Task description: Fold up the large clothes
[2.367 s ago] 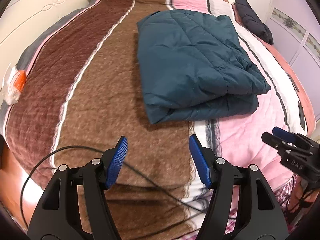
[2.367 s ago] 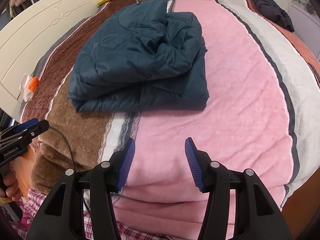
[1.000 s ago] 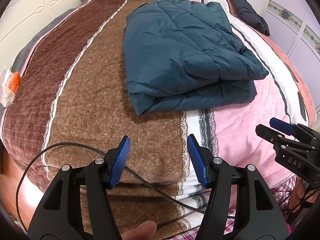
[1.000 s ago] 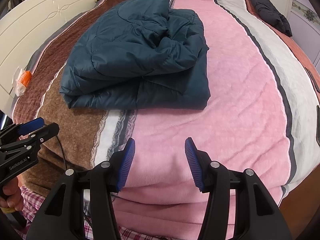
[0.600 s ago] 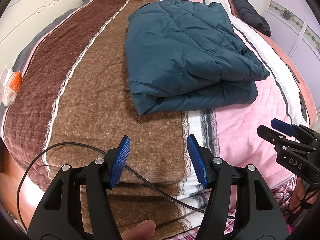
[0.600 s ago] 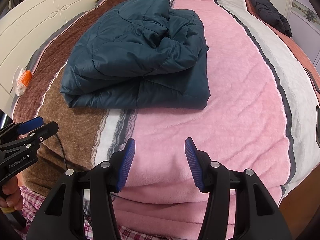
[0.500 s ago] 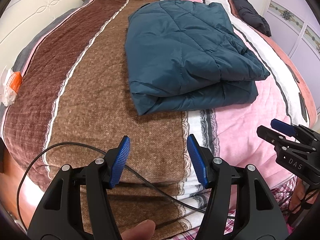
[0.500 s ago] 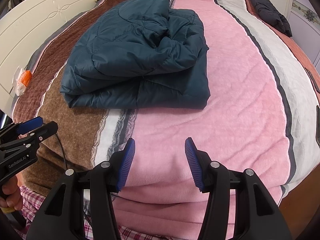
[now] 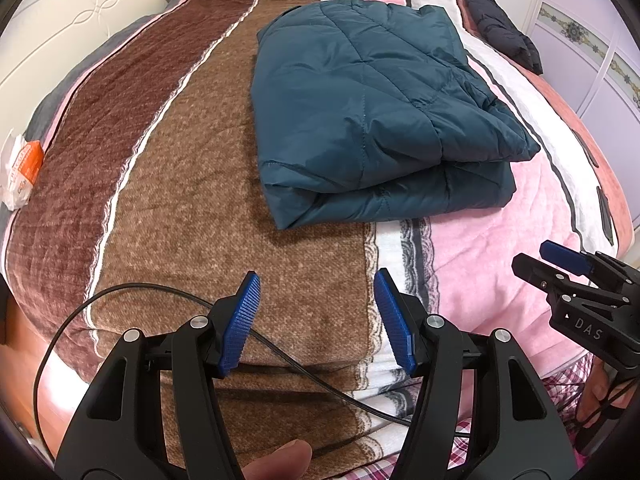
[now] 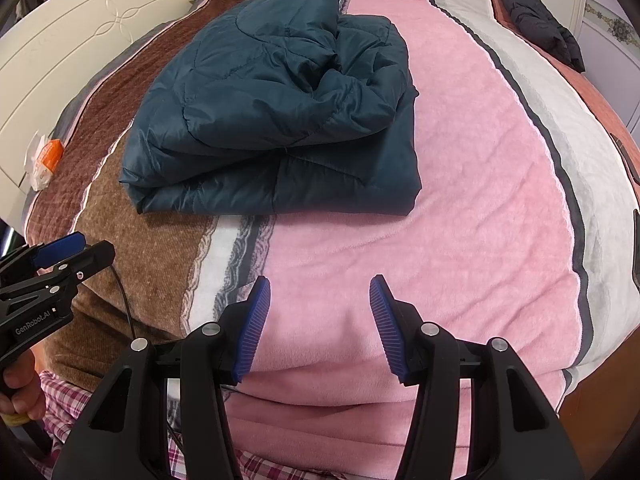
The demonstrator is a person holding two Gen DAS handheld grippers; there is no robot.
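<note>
My left jaws (image 9: 316,312) are spread wide and hold nothing; they hang over the brown stripe of the bed (image 9: 160,152) near its close edge. The jacket (image 9: 372,108), dark teal and quilted, lies folded in a thick stack straight ahead of them, well apart from the blue pads (image 9: 240,322), its folded edge facing me. It sits on the seam where brown meets pink, with the upper layer overhanging toward the right side. A black cable (image 9: 132,292) loops across the blanket just under my left jaws.

My right jaws (image 10: 320,316) are spread too, empty, over the pink stripe. From here the jacket (image 10: 276,120) lies ahead and to the left, apart from the pads, its top layer rumpled over a flatter bottom layer. My left jaws show at the left edge of this view (image 10: 70,254), low beside the bed's edge.

A black garment (image 9: 500,28) lies at the far right of the bed, well apart from the jacket.
</note>
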